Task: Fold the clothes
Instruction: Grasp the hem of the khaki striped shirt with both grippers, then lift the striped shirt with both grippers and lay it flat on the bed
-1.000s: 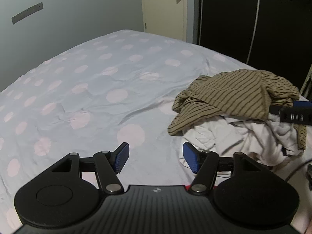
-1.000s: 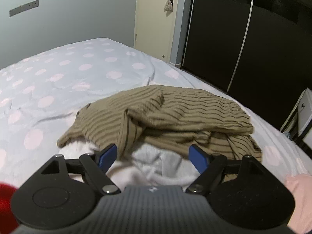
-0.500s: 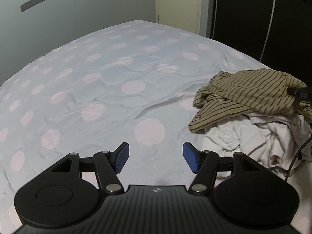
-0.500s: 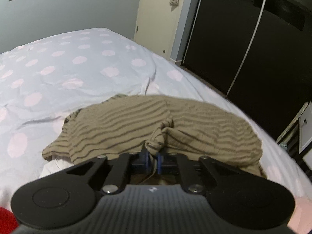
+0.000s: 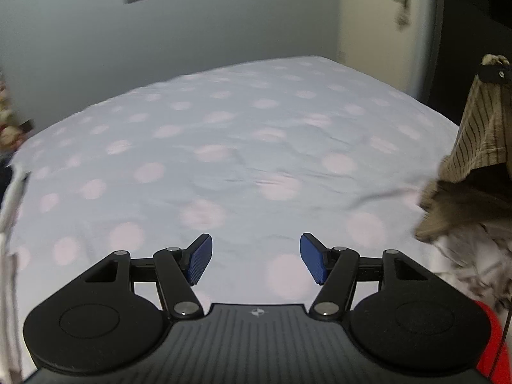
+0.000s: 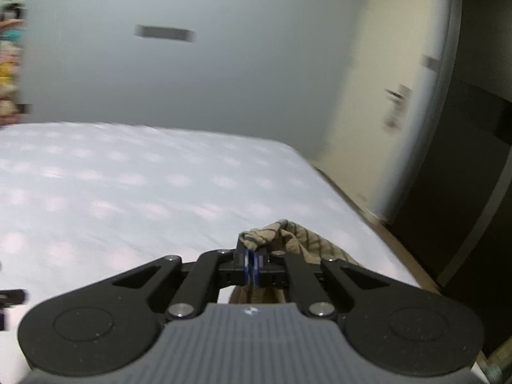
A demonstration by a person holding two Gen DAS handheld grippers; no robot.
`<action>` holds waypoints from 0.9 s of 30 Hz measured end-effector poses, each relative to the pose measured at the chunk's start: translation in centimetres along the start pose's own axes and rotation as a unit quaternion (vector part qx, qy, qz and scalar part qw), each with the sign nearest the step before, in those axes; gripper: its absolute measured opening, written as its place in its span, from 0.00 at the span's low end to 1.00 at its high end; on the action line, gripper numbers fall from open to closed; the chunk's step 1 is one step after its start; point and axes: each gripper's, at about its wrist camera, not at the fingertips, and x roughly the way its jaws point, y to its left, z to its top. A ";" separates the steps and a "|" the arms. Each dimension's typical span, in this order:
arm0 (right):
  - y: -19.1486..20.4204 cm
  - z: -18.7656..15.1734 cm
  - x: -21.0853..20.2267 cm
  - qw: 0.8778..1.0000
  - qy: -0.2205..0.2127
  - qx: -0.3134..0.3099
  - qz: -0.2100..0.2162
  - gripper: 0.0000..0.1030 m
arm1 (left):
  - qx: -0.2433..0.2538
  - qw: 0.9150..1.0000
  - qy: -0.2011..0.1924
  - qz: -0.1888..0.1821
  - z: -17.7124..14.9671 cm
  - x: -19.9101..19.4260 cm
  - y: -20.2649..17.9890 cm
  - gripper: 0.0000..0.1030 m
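My right gripper (image 6: 252, 264) is shut on a bunched fold of the tan striped shirt (image 6: 289, 238), which hangs below it above the bed. From the left wrist view the same striped shirt (image 5: 480, 134) dangles at the far right, pinched at its top by the right gripper (image 5: 494, 73). Its lower end still trails onto a heap of white clothes (image 5: 473, 256). My left gripper (image 5: 254, 260) stands open over the bare sheet with nothing between its blue pads.
The bed (image 5: 224, 147) has a pale blue sheet with pink dots and fills most of both views. A cream door (image 6: 384, 102) and dark wardrobe (image 6: 473, 160) stand to the right. A grey wall (image 5: 160, 32) lies behind. The bed's right edge (image 6: 368, 211) is close.
My right gripper closed on the striped shirt and lifted it off the heap, swinging left. My left gripper stayed open and swung left, away from the clothes pile.
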 end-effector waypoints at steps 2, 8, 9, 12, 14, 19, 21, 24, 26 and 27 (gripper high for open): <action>3.5 1.7 -0.1 0.999 -0.017 -0.011 0.048 0.03 | -0.020 1.000 -0.004 0.018 0.0 -0.6 2.4 0.70; 14.9 4.2 0.2 0.977 -0.023 -0.025 0.210 0.03 | -0.075 0.994 -0.011 0.081 -0.5 -2.6 9.7 0.70; 16.8 4.1 0.4 0.972 -0.019 -0.027 0.233 0.03 | -0.083 0.992 -0.010 0.091 -0.7 -2.8 10.8 0.70; 22.0 3.2 1.6 0.960 0.002 -0.043 0.275 0.04 | -0.098 0.989 0.002 0.112 -1.8 -3.1 13.1 0.70; 24.7 2.5 3.0 0.956 0.022 -0.055 0.289 0.06 | -0.106 0.987 0.011 0.123 -2.5 -3.3 14.4 0.70; 26.0 0.1 6.2 0.953 0.084 -0.062 0.284 0.26 | -0.091 0.990 0.031 0.105 -3.7 -2.4 14.2 0.70; 25.0 -0.1 6.4 0.955 0.089 -0.059 0.276 0.35 | -0.072 0.993 0.035 0.086 -3.7 -1.9 13.2 0.70; 22.7 -0.6 6.8 0.959 0.101 -0.066 0.258 0.35 | -0.033 0.998 0.038 0.045 -3.8 -0.6 11.2 0.70; 20.6 -1.1 7.3 0.960 0.115 -0.076 0.242 0.35 | 0.000 0.999 0.043 0.008 -4.0 0.3 9.7 0.70; 19.3 -1.7 7.6 0.960 0.128 -0.082 0.234 0.35 | 0.017 0.999 0.046 -0.012 -4.1 0.7 8.9 0.70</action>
